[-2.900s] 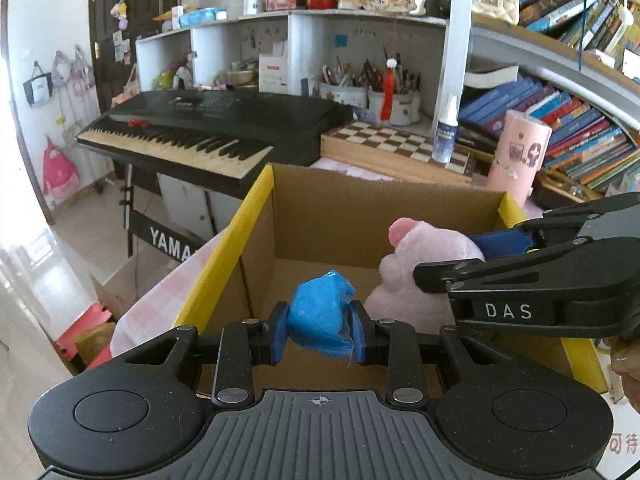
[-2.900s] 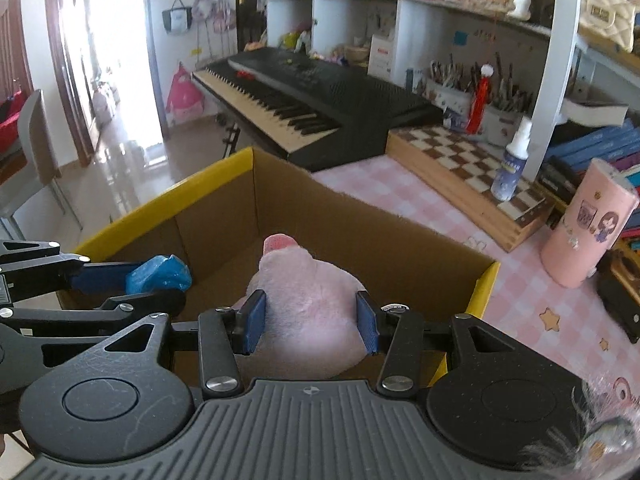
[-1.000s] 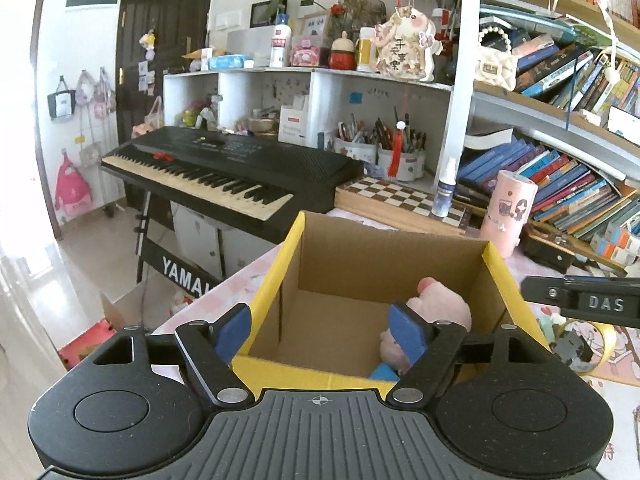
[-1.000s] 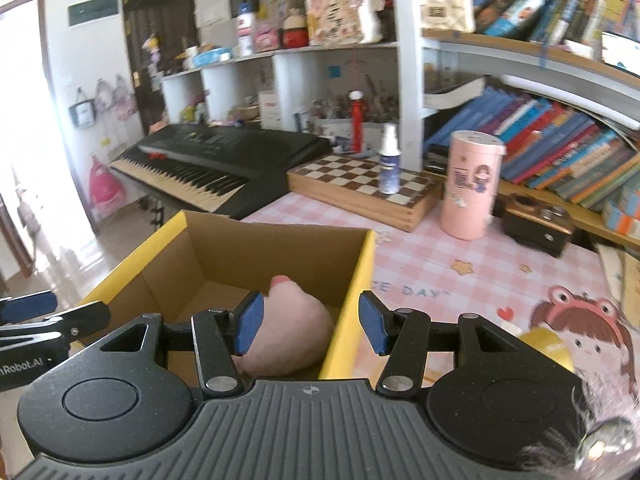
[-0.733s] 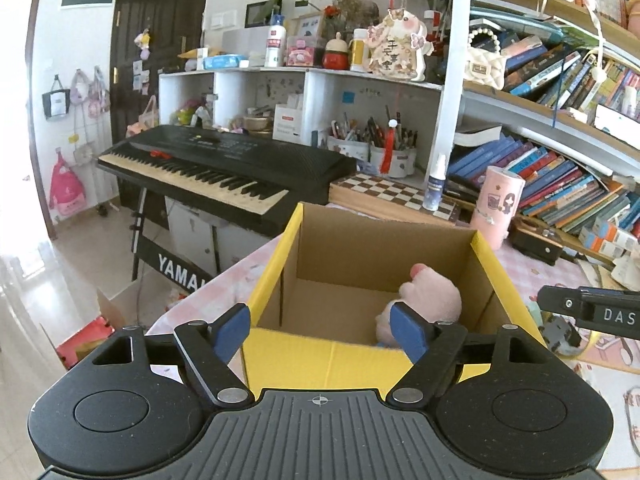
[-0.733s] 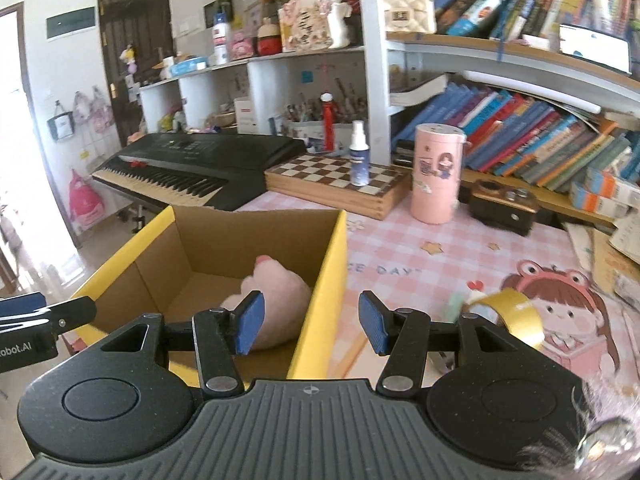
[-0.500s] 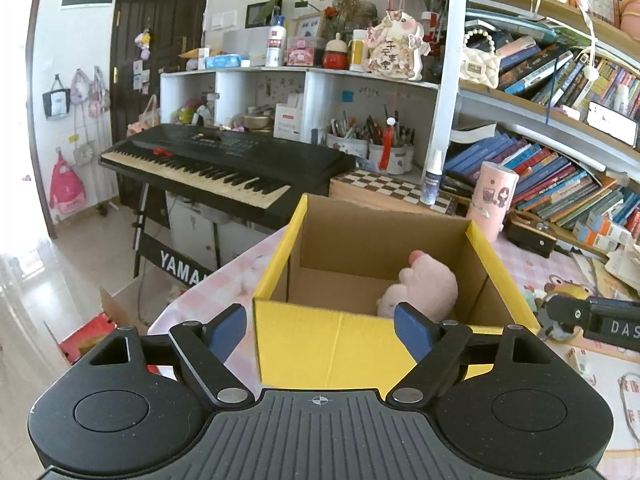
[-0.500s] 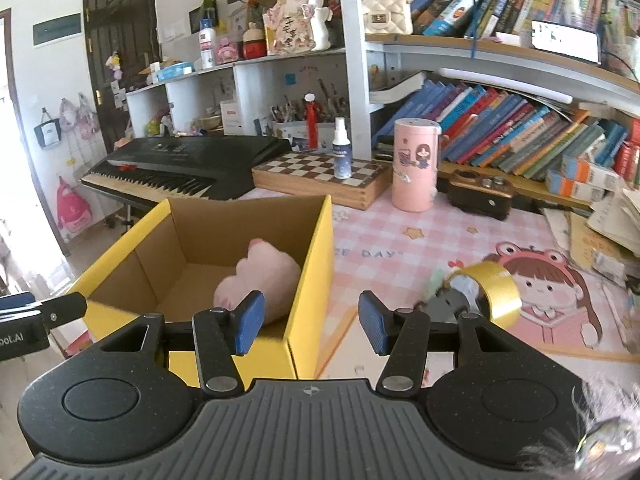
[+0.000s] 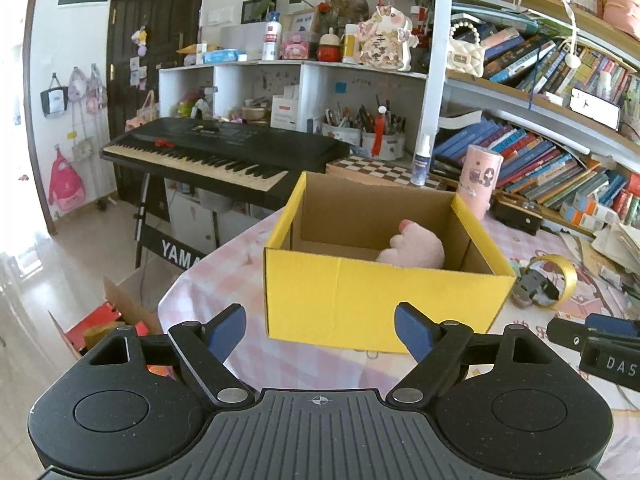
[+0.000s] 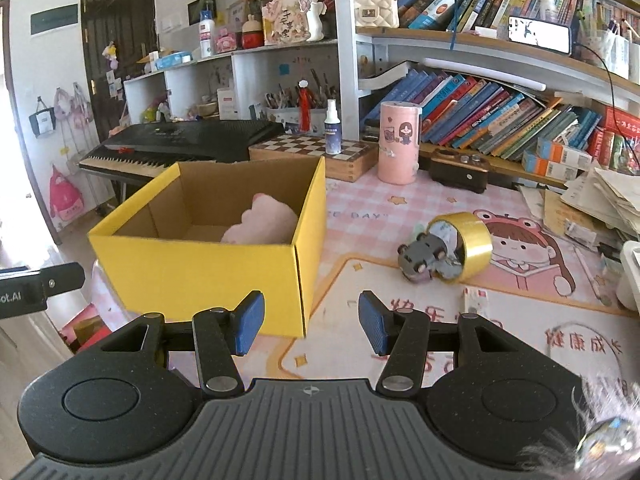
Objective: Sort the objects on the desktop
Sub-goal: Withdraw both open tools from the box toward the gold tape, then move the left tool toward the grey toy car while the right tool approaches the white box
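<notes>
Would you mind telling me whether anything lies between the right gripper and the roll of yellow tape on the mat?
Nothing visible blocks it. The right gripper is empty with its jaws apart, and only bare mat lies between it and the yellow tape roll. A small grey toy car leans against the roll's near left side.

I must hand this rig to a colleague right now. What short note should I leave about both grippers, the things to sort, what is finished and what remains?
Left gripper: open, empty, in front of the yellow box.
Right gripper: open, empty, near the box's right corner.
Done: the pink plush toy lies inside the box. Nothing else shows in the box from here.
Left: the small grey toy car and the yellow tape roll touch each other on the pink mat, right of the box. A small white packet lies nearer the right gripper. Probably take the car or the tape next.
</notes>
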